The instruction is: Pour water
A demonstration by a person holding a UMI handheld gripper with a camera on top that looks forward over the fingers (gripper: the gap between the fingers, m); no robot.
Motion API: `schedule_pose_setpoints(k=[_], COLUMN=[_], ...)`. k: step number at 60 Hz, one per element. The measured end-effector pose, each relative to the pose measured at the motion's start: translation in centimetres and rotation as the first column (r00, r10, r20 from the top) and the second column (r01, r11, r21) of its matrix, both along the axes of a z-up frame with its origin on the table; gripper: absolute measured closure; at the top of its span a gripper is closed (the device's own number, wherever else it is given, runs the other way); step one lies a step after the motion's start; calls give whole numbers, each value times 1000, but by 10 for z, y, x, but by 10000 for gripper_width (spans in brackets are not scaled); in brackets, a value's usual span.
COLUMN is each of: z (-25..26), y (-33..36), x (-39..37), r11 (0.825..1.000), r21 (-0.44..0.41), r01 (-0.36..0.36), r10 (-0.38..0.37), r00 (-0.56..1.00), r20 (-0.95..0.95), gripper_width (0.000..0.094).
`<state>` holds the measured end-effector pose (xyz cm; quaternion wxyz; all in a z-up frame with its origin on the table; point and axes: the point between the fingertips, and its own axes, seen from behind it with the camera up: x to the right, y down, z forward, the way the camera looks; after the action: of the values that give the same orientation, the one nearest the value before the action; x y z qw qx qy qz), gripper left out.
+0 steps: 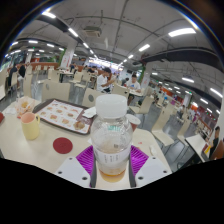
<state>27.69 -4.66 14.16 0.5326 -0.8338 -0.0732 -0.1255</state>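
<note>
We are gripping a clear plastic bottle (pixel 111 135) with a white cap, the gripper (pixel 111 160) clamped on its lower body; it is probably light, slick and squeezable.

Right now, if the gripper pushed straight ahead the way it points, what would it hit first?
Nothing separate: the bottle already sits between the fingers of the gripper, apparently gripped. Beyond it the table edge and distant chairs follow, though depth is unclear.

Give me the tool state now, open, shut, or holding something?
Tool: shut on the water bottle, both purple pads pressing its lower sides; bottle upright, cap on.
</note>
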Motion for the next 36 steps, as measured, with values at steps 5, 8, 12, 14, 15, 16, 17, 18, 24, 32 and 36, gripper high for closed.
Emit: schedule_pose_setpoints(k=[5, 8, 12, 14, 15, 16, 17, 18, 24, 32, 36], z=[21, 37, 51, 60, 64, 69, 73, 76, 89, 89, 80], y=[20, 31, 46, 55, 59, 64, 67, 71, 89, 113, 118], x=[-16, -28, -47, -59, -65, -72, -78, -85, -126, -178, -199], r11=[1000, 1000, 1000, 1000, 1000, 1000, 999, 999, 994, 979, 969], r21=[-4, -4, -7, -4, -2, -5, -6, -9, -38, -97, -157], r01=[-1, -5, -9, -15, -22, -31, -39, -48, -103, -181, -191], r10=[1, 6, 11, 15, 20, 28, 35, 43, 90, 134, 169], r00=[985, 962, 906, 868, 847, 825, 800, 774, 570, 208, 48], r20=[172, 274, 423, 496, 531, 565, 598, 631, 817, 969, 984], gripper_width=[497, 497, 496, 495, 495, 496, 497, 496, 495, 497, 497])
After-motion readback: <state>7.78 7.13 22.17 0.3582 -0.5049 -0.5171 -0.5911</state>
